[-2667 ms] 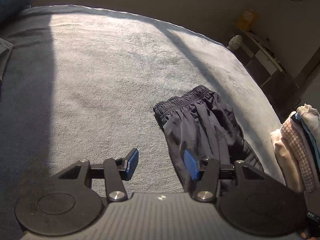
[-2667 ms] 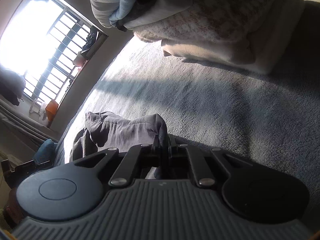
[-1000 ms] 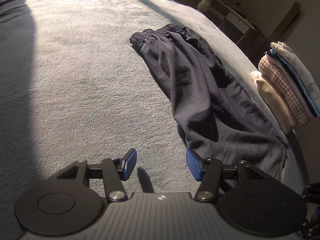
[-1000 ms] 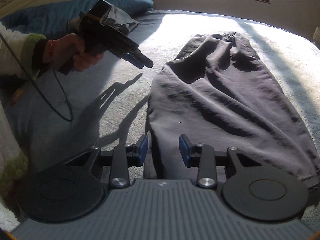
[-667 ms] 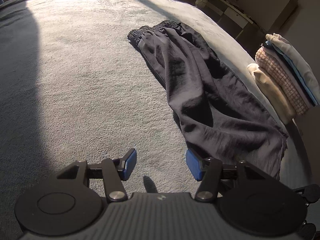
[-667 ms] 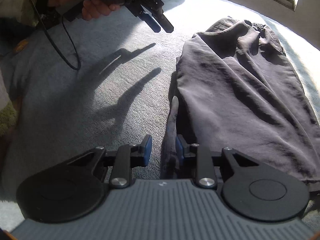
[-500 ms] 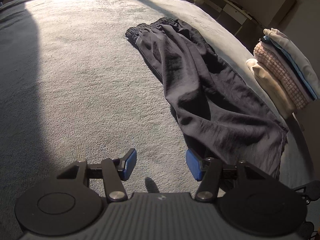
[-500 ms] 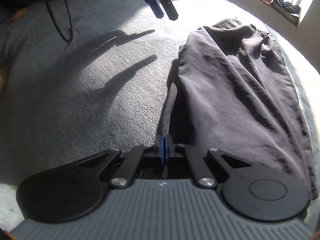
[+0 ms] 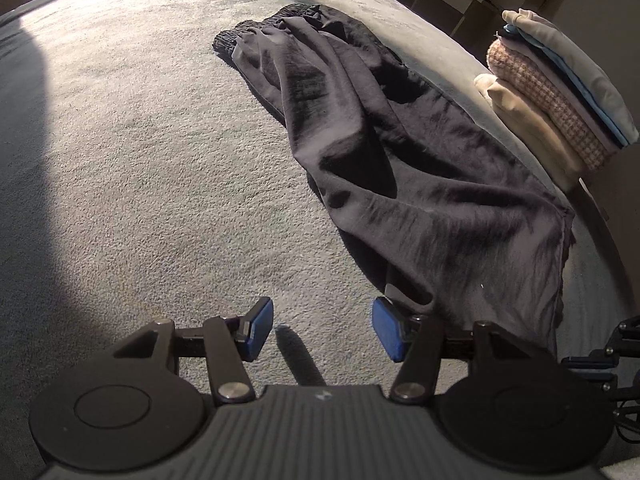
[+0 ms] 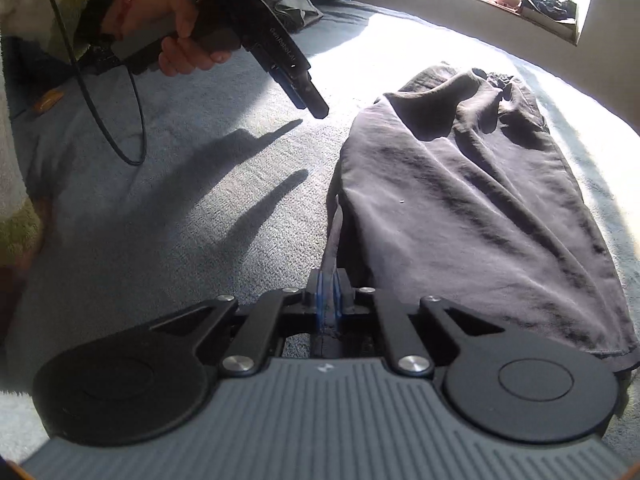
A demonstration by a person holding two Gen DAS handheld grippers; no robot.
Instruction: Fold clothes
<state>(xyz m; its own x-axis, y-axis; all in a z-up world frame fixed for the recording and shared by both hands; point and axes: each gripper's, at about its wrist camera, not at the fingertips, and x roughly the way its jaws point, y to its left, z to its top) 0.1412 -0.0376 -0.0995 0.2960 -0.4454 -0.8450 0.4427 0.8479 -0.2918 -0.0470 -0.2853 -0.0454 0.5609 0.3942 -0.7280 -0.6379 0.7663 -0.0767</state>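
A: Starting at the left, what is the left gripper (image 9: 322, 330) doing?

B: It hangs over bare grey blanket (image 9: 152, 168), its 2 blue pads (image 9: 258, 329) spread wide with nothing between them. The right pad sits just beside the hem of the dark trousers (image 9: 400, 168).

A: And the trousers themselves?

B: Laid out lengthwise on the blanket, wrinkled, elastic waistband at the far end. Right of them stands a stack of folded clothes (image 9: 560, 96) (cream, pink tweed, blue, beige).

A: The right gripper (image 10: 328, 300)?

B: Pressed together on the trousers' left hem edge, pinching a fold of cloth. The person's left hand (image 10: 176, 32) holds the other tool above the blanket.
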